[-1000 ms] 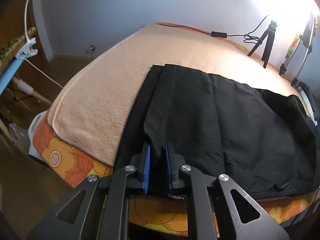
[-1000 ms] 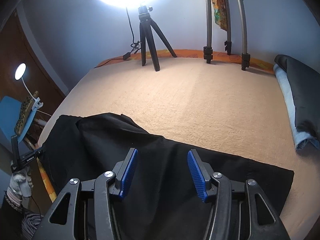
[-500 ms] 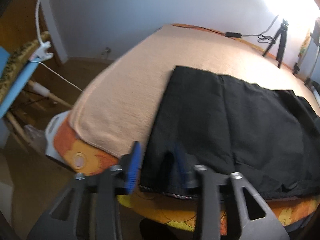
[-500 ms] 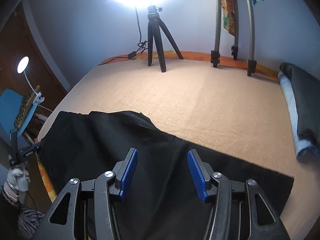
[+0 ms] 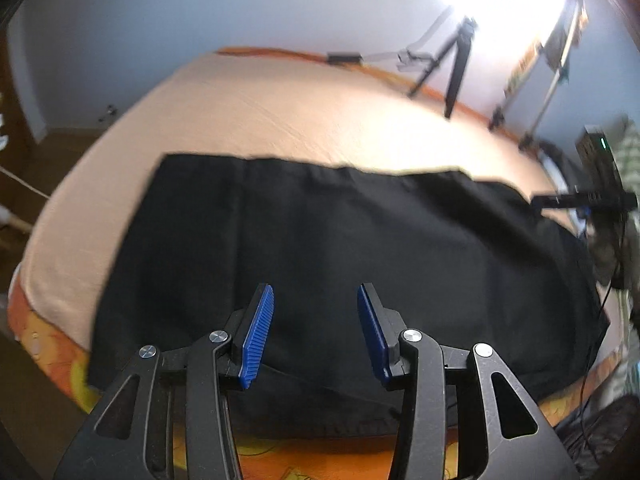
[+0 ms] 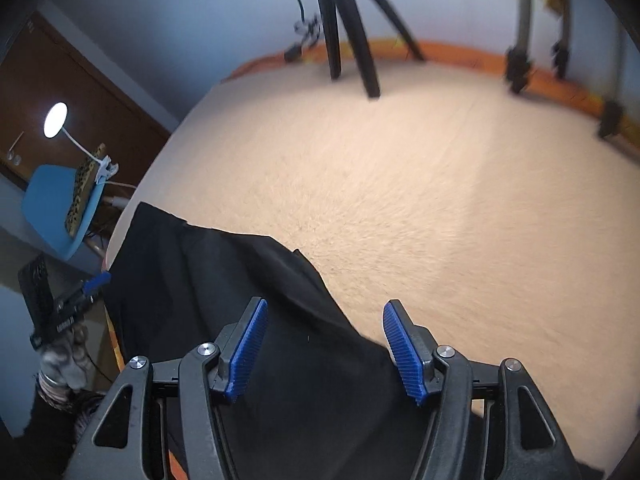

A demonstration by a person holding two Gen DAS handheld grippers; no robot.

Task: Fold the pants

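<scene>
Black pants (image 5: 340, 248) lie flat along the near edge of a bed covered by a peach blanket (image 5: 280, 112). My left gripper (image 5: 316, 332) is open and empty, just above the near edge of the pants. My right gripper (image 6: 324, 344) is open and empty above the far end of the same pants (image 6: 224, 280). The right gripper also shows at the right edge of the left wrist view (image 5: 584, 200); the left gripper shows at the left edge of the right wrist view (image 6: 76, 300).
A black tripod (image 6: 344, 28) and light-stand legs (image 6: 520, 60) stand at the back of the bed. A blue chair (image 6: 60, 208) with a clip lamp (image 6: 56, 120) is left of the bed. An orange floral sheet (image 5: 320, 456) covers the bed's side.
My left gripper has let go of the pants' edge and opened, then swung right. My right gripper stayed open and moved forward over the pants. The pants now lie flat.
</scene>
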